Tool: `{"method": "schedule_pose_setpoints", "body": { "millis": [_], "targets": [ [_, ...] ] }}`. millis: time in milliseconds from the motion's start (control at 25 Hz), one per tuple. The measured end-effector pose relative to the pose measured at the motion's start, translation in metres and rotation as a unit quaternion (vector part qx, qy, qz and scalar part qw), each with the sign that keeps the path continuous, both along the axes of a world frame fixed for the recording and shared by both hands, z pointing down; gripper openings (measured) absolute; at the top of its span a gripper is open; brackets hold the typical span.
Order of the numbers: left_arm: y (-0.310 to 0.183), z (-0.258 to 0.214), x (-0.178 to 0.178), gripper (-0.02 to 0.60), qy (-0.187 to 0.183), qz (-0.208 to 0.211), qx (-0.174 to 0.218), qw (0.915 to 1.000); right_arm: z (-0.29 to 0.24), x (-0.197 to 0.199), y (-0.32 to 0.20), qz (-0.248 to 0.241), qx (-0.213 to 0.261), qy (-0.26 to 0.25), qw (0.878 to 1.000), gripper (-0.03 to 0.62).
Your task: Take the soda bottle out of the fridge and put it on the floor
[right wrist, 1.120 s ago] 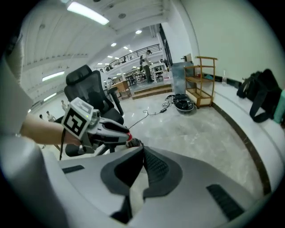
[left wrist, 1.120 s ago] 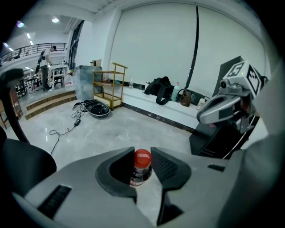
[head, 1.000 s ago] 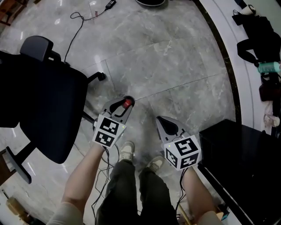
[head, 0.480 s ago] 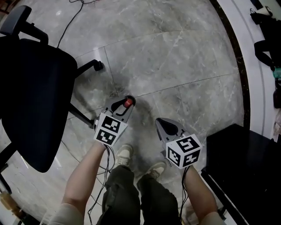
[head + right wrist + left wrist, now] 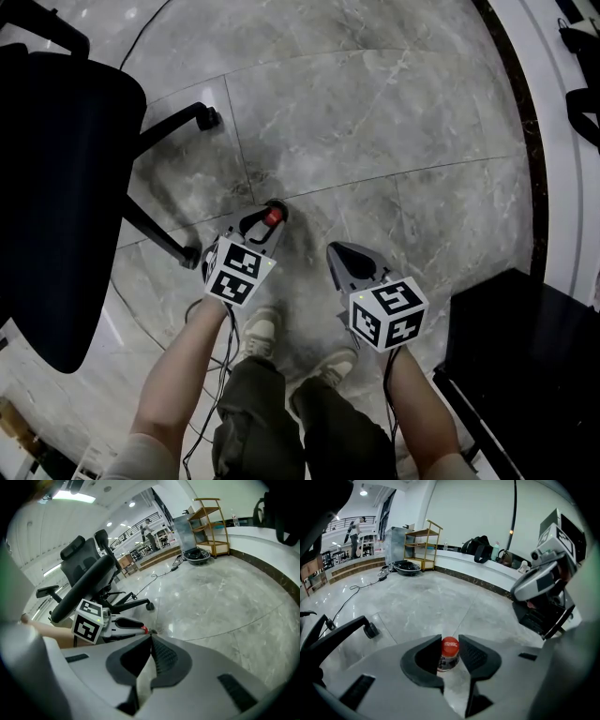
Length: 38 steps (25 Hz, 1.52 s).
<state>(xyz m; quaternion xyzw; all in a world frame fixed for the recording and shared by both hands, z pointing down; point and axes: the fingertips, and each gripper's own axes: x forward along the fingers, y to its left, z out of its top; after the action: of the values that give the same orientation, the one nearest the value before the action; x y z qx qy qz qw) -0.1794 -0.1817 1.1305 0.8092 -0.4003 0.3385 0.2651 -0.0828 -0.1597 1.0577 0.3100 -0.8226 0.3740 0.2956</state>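
Over the grey marble floor point(image 5: 375, 122), just ahead of the person's shoes point(image 5: 265, 330), the left gripper point(image 5: 272, 210) holds the bottle point(image 5: 449, 652) by its neck. Its jaws press on either side just under the red cap, and the body hangs below them toward the floor. Whether the base touches the tiles cannot be told. From the head view only the red cap shows between the jaw tips, close to a tile joint.

Just right of it and a little nearer, the right gripper point(image 5: 336, 249) points the same way, down and forward. Its jaws are closed together with nothing between them, and they hold nothing. The two grippers stand apart, not touching.

At the left a black office chair point(image 5: 56, 187) fills the edge of the head view, one castor leg reaching toward the left gripper. At the near right stands a black box point(image 5: 525, 347) beside the person's right arm. A dark stone band curves along the floor's right edge.

Far off in the left gripper view, a wooden rack point(image 5: 423, 543) stands by the wall. A white counter point(image 5: 454, 560) runs right from it, carrying dark bags point(image 5: 477, 550).
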Motion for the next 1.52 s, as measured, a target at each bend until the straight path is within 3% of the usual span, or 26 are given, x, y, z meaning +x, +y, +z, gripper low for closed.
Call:
{"method": "schedule_pose_setpoints", "body": {
  "millis": [320,360,400,440,800,1160,1520],
  "targets": [
    [0.01,0.031,-0.003,0.108,-0.006,0.0,-0.019,0.9998,0.022,0.002,-0.001,-0.007,-0.003,0.013,1.0,-0.003],
    [0.009,0.028,-0.005,0.105,-0.001,-0.007,-0.017,0.9998,0.023,0.002,0.0,-0.009,-0.004,0.013,1.0,-0.003],
    [0.005,0.024,-0.007,0.032,0.004,-0.016,-0.013,0.9998,0.024,0.003,0.0,-0.012,-0.005,0.015,1.0,-0.003],
    [-0.001,0.018,-0.009,0.005,0.007,-0.023,-0.009,0.9997,0.024,0.003,0.0,-0.014,-0.005,0.017,1.0,-0.003],
    [-0.002,-0.025,-0.008,0.006,-0.01,0.005,-0.009,0.9999,0.008,-0.001,0.003,-0.009,-0.019,0.025,0.999,-0.003],
    [0.017,-0.122,-0.031,0.006,-0.023,0.002,-0.03,0.9993,-0.094,0.0,0.003,-0.005,-0.01,0.031,0.999,-0.003],
    [0.021,-0.267,-0.04,0.006,-0.015,0.003,-0.002,0.9999,-0.235,0.009,0.0,0.008,0.031,0.034,0.999,-0.003]
  ]
}}
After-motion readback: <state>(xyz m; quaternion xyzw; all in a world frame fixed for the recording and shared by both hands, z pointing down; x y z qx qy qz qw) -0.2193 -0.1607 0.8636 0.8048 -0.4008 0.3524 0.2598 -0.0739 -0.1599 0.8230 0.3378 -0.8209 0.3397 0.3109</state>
